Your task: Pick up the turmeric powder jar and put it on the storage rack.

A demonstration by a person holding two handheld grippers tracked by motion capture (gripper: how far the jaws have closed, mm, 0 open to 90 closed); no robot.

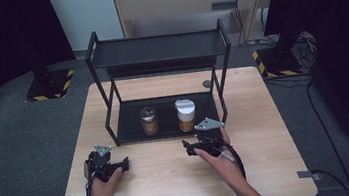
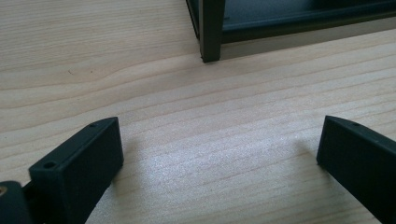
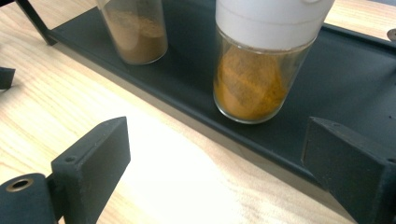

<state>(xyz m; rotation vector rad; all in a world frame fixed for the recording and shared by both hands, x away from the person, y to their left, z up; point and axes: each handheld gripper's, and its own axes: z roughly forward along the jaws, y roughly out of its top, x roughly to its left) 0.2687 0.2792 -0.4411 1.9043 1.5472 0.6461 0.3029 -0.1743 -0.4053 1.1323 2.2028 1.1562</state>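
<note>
Two glass spice jars are sitting on the black metal rack's [image 1: 214,110] lower shelf, frame centre. Right gripper [image 1: 192,147], jaws spread and empty, is lining up on the white-capped orange-powder jar [image 3: 261,70]; next move: advance, straddle, clamp. Left gripper [image 1: 120,166] is idling released, lower left.

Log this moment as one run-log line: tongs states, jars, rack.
left tongs: open, empty, over table | right tongs: open, empty, before white-capped jar | both jars on rack lower shelf | clear-lidded jar to its left

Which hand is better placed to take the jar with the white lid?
Right. The right gripper is open just in front of the white-lidded jar. The left gripper sits further away, facing bare table.
</note>
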